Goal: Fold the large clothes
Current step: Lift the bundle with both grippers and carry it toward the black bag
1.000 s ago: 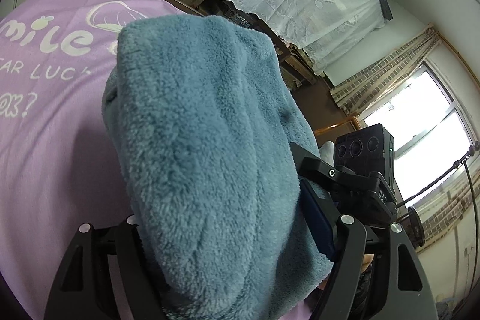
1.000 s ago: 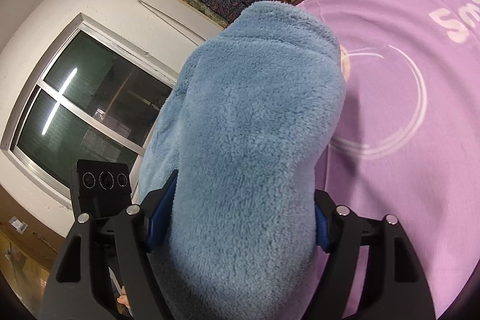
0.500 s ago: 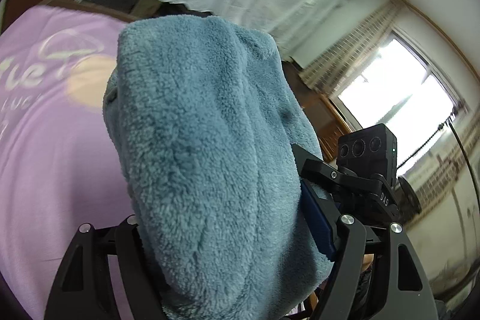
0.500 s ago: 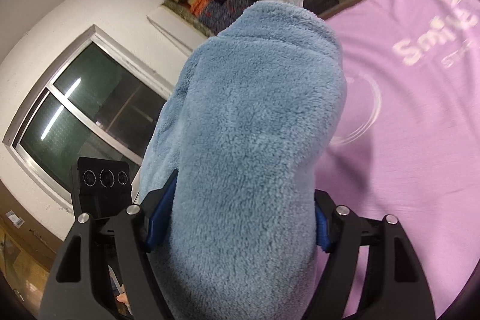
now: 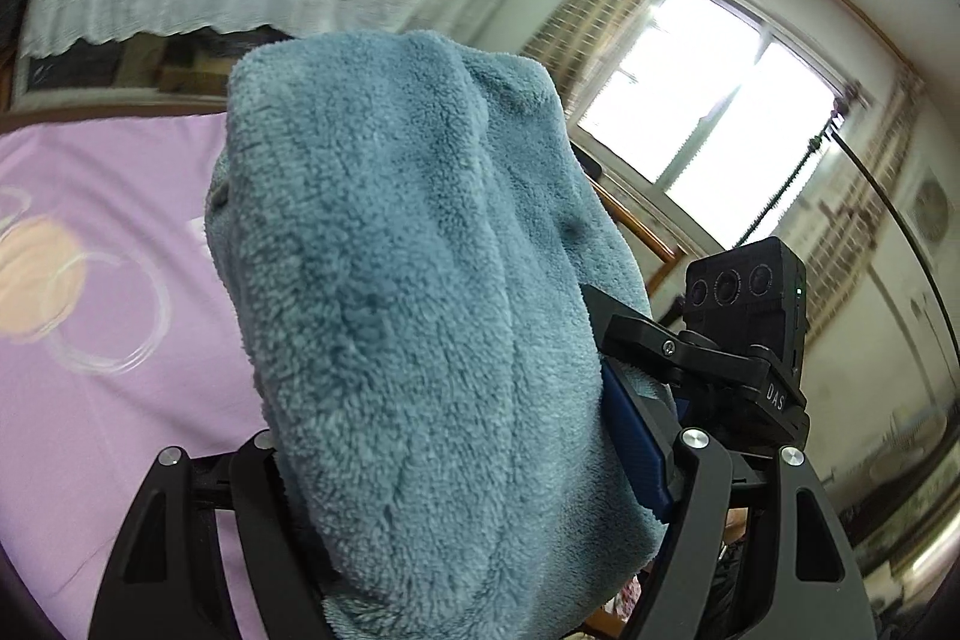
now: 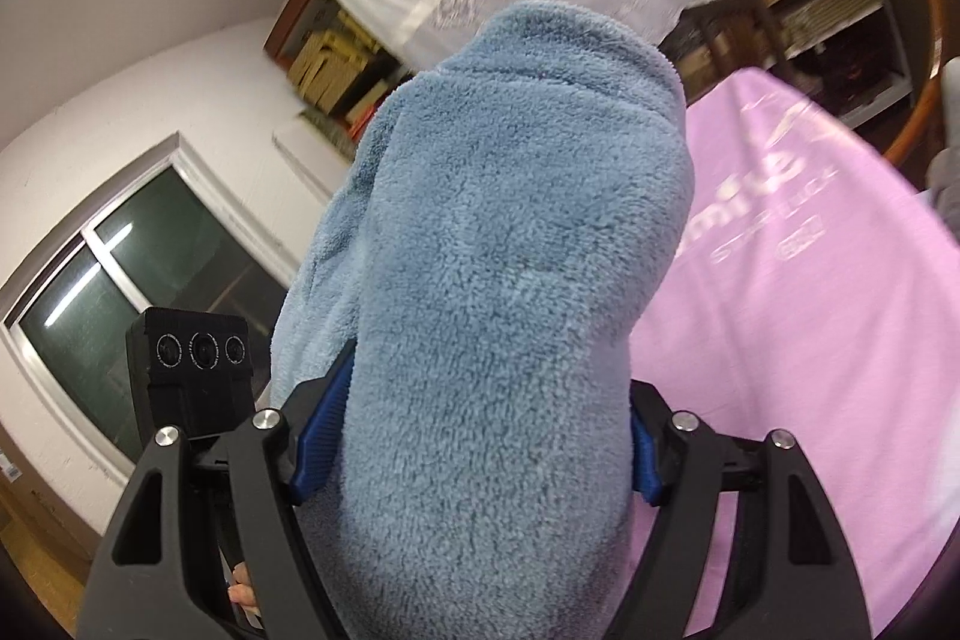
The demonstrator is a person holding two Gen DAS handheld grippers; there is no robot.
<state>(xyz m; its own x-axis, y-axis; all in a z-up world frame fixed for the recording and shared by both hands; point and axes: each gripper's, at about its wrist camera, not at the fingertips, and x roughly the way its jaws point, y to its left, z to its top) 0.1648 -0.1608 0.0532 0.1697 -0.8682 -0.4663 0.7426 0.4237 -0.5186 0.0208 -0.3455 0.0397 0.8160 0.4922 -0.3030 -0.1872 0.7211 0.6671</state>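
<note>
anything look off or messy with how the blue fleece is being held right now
Nothing stands out. The blue fleece garment is bunched thickly in the left claw and the right claw, above the purple bedsheet. No tear, stain or spill shows.

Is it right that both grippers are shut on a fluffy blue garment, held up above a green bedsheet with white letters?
Not quite: the bedsheet is purple, not green, as the right wrist view shows, with white letters on it. The rest holds: the left gripper and the right gripper are each shut on the fluffy blue garment, held above the sheet.
</note>
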